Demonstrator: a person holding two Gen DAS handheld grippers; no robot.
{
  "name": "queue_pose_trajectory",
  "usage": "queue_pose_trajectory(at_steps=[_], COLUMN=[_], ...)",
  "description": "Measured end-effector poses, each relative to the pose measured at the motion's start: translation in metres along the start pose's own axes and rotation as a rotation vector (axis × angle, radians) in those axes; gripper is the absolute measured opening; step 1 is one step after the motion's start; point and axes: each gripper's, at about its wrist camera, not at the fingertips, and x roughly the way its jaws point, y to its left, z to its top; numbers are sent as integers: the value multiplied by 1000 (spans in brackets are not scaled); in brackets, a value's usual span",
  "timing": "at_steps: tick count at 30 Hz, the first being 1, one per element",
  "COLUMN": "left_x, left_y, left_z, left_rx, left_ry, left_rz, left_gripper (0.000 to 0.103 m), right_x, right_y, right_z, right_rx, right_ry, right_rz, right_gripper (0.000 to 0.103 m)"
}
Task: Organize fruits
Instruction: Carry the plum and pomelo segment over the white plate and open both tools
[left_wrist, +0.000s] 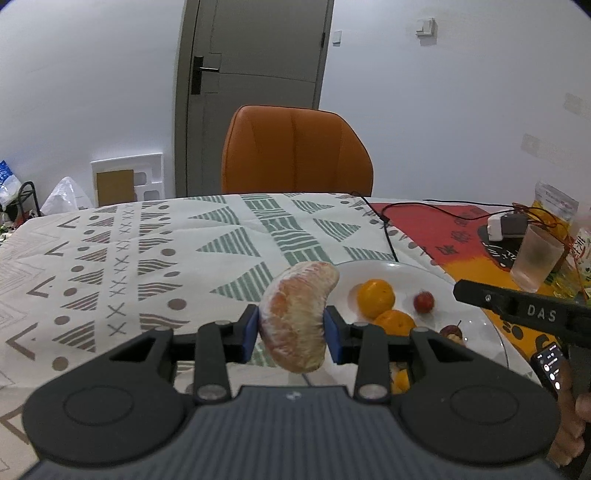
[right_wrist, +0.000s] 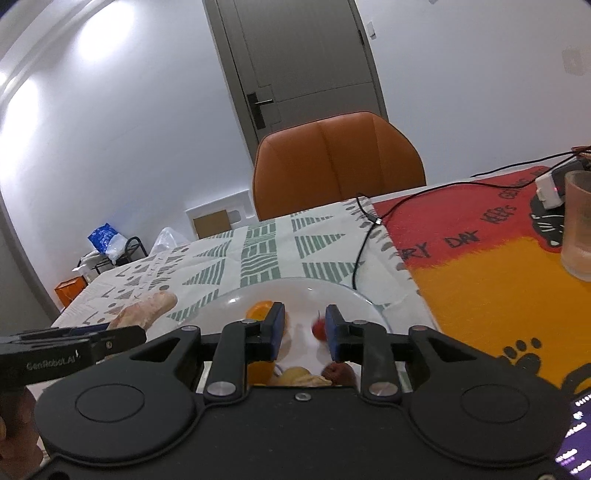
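My left gripper (left_wrist: 291, 328) pinches the pomelo wedge (left_wrist: 297, 317) beside the plate (left_wrist: 476, 321); right gripper (right_wrist: 304, 332) fingers are spread, empty. Squeezing harder could burst it.

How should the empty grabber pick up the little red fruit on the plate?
Grip the little red fruit across its round middle, coming down from above with the right gripper, whose jaws are open. It sits apart from the oranges on the white plate, so both fingers probably have room.
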Motion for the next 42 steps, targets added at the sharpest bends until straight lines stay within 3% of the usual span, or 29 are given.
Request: queue_pose_trajectory(at_steps=[15,29,35,39,42], left_x=[3,-15,-27,-36,-44], left_y=[-19,5,16,22,28], left_z=[-3,-6,-8,-9,-11], left_rx=[23,-4,-11,-6,-10], left_ry=[5,22,15,0,-14], left_rz=[-64,13,39,83,94], left_gripper=[39,44,52,78,86], right_x=[-19,-20,-21,-24,-25], right_y=[-1,14,25,33,39], right_z=[-12,-17,-19,-19,-19], right_rx=[-9,-4,-11,-19,-28], right_ry=[27,16,10,4,-1], right_rz=[-24,33,55,65,70], right_gripper=[28,39,47,56,64])
